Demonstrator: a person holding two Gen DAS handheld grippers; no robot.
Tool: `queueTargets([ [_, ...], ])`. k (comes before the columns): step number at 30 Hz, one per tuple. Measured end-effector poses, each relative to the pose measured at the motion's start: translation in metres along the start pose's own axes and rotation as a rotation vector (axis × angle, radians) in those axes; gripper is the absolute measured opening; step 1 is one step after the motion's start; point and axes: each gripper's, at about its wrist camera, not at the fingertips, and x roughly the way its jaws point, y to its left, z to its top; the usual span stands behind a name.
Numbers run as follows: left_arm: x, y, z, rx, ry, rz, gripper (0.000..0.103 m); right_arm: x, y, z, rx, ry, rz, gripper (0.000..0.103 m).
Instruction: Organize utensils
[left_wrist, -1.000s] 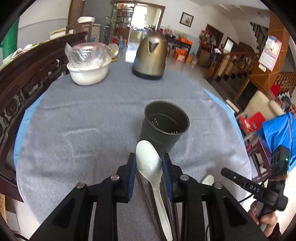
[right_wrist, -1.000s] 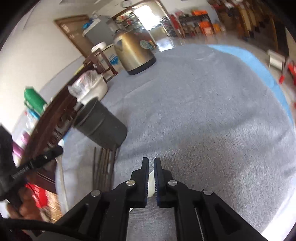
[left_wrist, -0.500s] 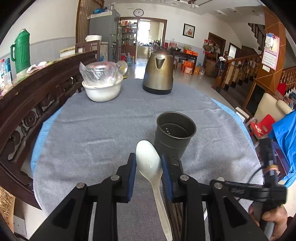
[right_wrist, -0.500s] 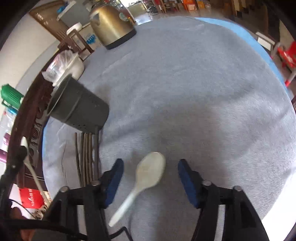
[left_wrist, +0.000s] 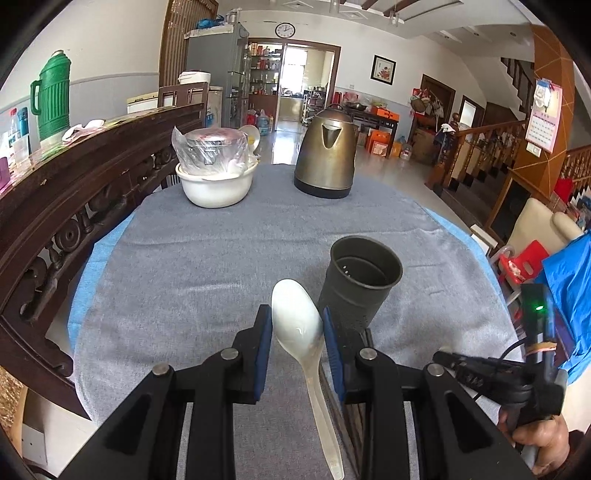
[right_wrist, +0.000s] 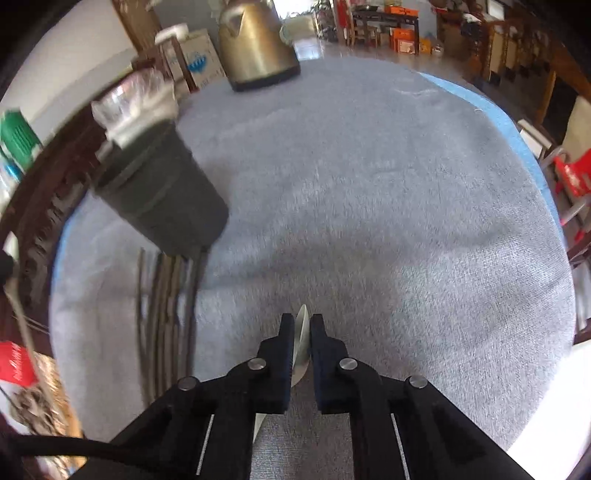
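My left gripper (left_wrist: 297, 328) is shut on a white plastic spoon (left_wrist: 297, 325), bowl forward, held above the table just short of the dark utensil cup (left_wrist: 360, 280), which stands upright. My right gripper (right_wrist: 303, 332) is shut on a second white spoon (right_wrist: 301, 343), seen edge-on between its pads, low over the grey cloth. The cup (right_wrist: 162, 199) is to its upper left. Several dark chopsticks (right_wrist: 166, 314) lie on the cloth beside the cup. The right gripper also shows in the left wrist view (left_wrist: 491, 369), low right.
A brass kettle (left_wrist: 327, 155) and a white bowl holding a wrapped pot (left_wrist: 214, 173) stand at the table's far side. A carved wooden chair back (left_wrist: 74, 195) runs along the left edge. The round table's edge (right_wrist: 535, 173) drops off to the right.
My right gripper opened over the second spoon and has now shut on it. My left gripper rose and tilted up with its spoon, so more of the room shows.
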Motion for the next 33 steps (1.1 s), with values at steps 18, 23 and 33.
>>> queueTargets([
  [18,0.088,-0.041,0.101,-0.035,-0.269,0.038,0.03,-0.074,0.045,0.11,0.028,-0.784,0.105,0.009],
  [23,0.126,-0.031,0.086,-0.077,-0.203,0.083,0.03,-0.058,0.065,0.122,-0.035,-0.836,0.063,0.009],
  [33,0.122,-0.017,0.062,-0.053,-0.153,0.069,0.03,-0.05,0.077,0.123,-0.093,-0.802,0.109,0.009],
])
